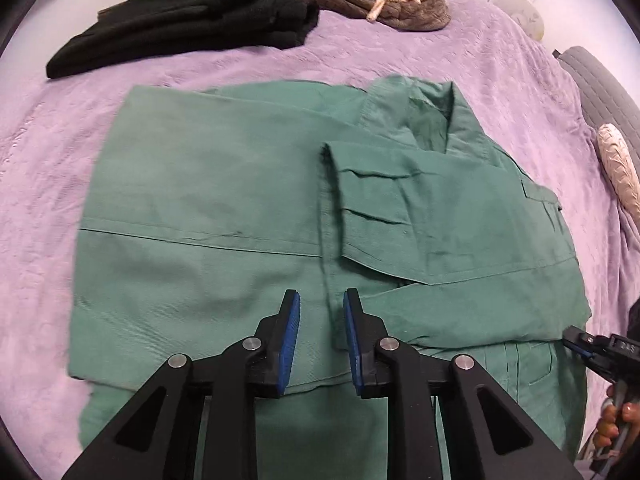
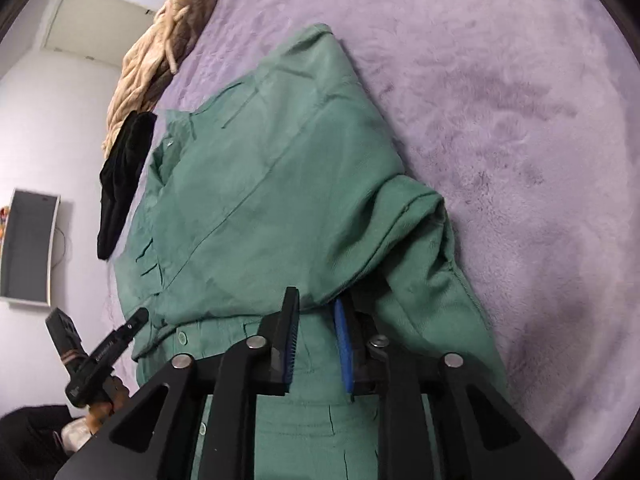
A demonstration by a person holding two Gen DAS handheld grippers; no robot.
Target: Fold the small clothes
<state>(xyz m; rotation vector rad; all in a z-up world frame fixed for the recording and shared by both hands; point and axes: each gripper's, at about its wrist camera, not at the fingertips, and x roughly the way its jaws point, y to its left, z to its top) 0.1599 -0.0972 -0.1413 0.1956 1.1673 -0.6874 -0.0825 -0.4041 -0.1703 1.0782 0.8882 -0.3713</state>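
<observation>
One lilac bedspread point(image 1: 400, 52) under green shirt point(image 1: 208, 184).

The left wrist view looks down and forward, close over the green shirt point(image 1: 248, 200) on the purple blanket point(image 1: 480, 60). The right wrist view faces leftward across it, closer still; both share the shirt and clothes pile point(image 2: 144, 60).

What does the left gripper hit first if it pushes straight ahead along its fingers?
Most likely the green shirt: the left gripper is open and points at its front seam, just short of the folded-over sleeve. The height above the fabric is unclear, so contact could come right away.
</observation>
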